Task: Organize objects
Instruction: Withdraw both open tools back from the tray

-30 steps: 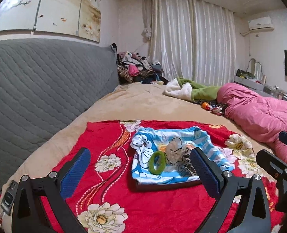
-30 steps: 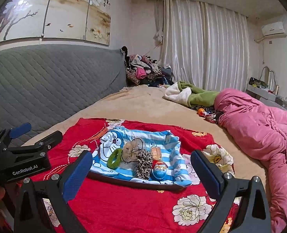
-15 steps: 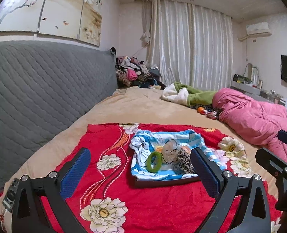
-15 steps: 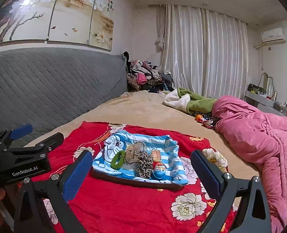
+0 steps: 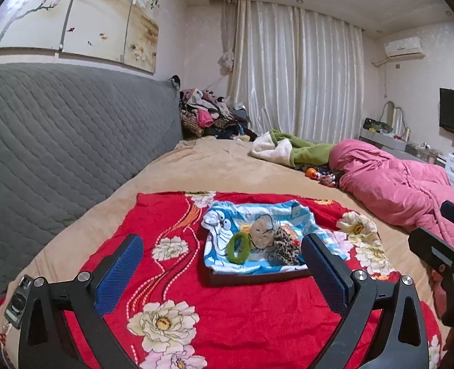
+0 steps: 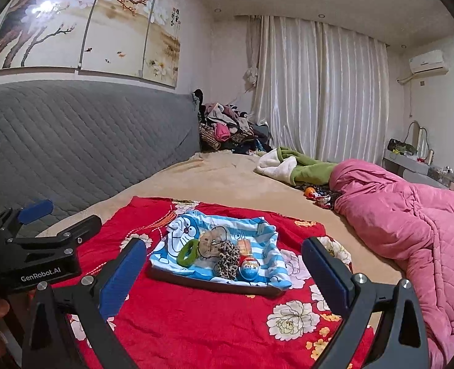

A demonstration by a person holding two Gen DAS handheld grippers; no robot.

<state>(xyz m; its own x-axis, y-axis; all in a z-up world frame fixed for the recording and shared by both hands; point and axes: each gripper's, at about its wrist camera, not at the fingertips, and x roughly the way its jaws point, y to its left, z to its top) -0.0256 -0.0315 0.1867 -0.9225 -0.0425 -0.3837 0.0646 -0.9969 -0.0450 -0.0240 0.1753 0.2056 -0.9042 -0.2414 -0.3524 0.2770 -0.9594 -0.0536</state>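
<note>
Wide bed (image 5: 214,169) under a smooth tan sheet, backed by a gray quilted headboard (image 5: 58,141) with diagonal stitching. Puffy pink quilt (image 6: 411,224) heaped along the far right side, a green and white fleece blanket (image 6: 291,164) bunched beyond it. Red cloth (image 5: 242,307) printed with white flowers spread flat on the near part of the bed. On its middle, a shallow dark tray (image 6: 214,284), rectangular, lined with a rumpled blue-and-white striped cartoon cloth (image 6: 251,236). Inside the tray, close together: a fuzzy green ring (image 6: 186,252), a pale brownish round piece (image 6: 210,240), a leopard-print scrunchie (image 6: 227,259). Seen well only from the right wrist view: a glossy egg-shaped toy (image 6: 249,269), red, white and blue, just beside the scrunchie, and a small orange packet (image 6: 244,244) behind it; from the left wrist view, mostly hidden behind a blue pad. Left gripper (image 5: 224,269) spread wide, gripping nothing, hovering short of the tray. Right gripper (image 6: 224,267) likewise released and bare, its ribbed blue pads (image 6: 121,276) framing the tray.
</note>
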